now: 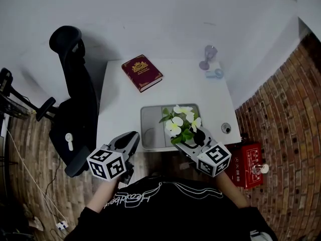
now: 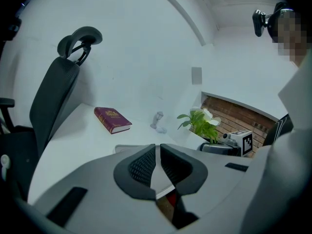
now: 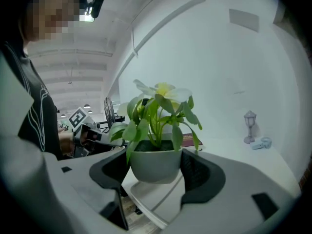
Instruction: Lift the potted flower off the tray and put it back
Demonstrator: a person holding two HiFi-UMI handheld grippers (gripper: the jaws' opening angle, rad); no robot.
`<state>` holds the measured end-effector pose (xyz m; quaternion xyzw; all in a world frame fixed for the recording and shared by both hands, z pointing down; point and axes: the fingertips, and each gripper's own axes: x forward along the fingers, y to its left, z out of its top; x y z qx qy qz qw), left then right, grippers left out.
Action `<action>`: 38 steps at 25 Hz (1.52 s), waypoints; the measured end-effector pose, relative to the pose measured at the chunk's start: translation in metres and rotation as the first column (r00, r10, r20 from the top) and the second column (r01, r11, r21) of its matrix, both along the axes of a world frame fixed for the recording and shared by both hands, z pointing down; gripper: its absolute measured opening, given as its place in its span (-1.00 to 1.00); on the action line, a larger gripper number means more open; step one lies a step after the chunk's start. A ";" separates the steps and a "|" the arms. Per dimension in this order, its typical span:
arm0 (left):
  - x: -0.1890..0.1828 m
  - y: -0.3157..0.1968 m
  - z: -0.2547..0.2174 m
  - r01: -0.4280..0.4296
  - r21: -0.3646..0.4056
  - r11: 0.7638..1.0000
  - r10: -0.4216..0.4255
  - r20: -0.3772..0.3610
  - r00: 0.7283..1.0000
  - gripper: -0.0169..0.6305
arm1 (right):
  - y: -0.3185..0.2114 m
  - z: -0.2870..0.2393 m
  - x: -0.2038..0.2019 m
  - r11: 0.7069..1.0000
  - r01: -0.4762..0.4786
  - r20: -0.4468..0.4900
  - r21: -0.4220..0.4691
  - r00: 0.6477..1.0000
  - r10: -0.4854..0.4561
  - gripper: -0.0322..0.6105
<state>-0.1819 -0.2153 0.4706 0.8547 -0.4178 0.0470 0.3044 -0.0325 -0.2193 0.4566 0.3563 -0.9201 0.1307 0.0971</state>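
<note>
Status: the lift half of the task looks done, the return half not yet begun. We see the right gripper with its fingers pinching the grey pot of the potted flower from both sides, just under the rim. The pot hangs in the air above the near part of the grey tray. In the right gripper view its base shows free, with the tray's rim below and apart from it. The plant is upright, white blossoms and leaves above the fingers. The left gripper hovers at the near edge of the white surface, just left of the tray, its fingers pressed together on nothing. A red book lies well apart at the far side, not in the way. Remaining, as we judge: lower the pot straight down onto the tray floor, keep it level, then spread the fingers and draw back.
</note>
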 end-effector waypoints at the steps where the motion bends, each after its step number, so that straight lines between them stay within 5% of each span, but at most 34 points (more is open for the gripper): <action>1: 0.000 0.000 -0.001 -0.001 0.001 1.000 0.001 0.001 1.000 -0.79 | 0.000 0.001 0.000 1.000 -0.001 0.005 -0.006 1.000 0.001 0.11; 22: 0.009 -0.013 -0.011 -0.036 0.025 0.999 0.036 -0.013 0.999 -0.79 | -0.022 -0.008 0.014 0.999 -0.040 -0.066 0.027 0.997 0.042 0.11; 38: -0.002 -0.036 0.000 -0.007 0.006 1.000 0.007 0.014 1.000 -0.79 | -0.080 0.088 0.019 0.992 -0.093 -0.195 -0.082 0.978 0.076 0.11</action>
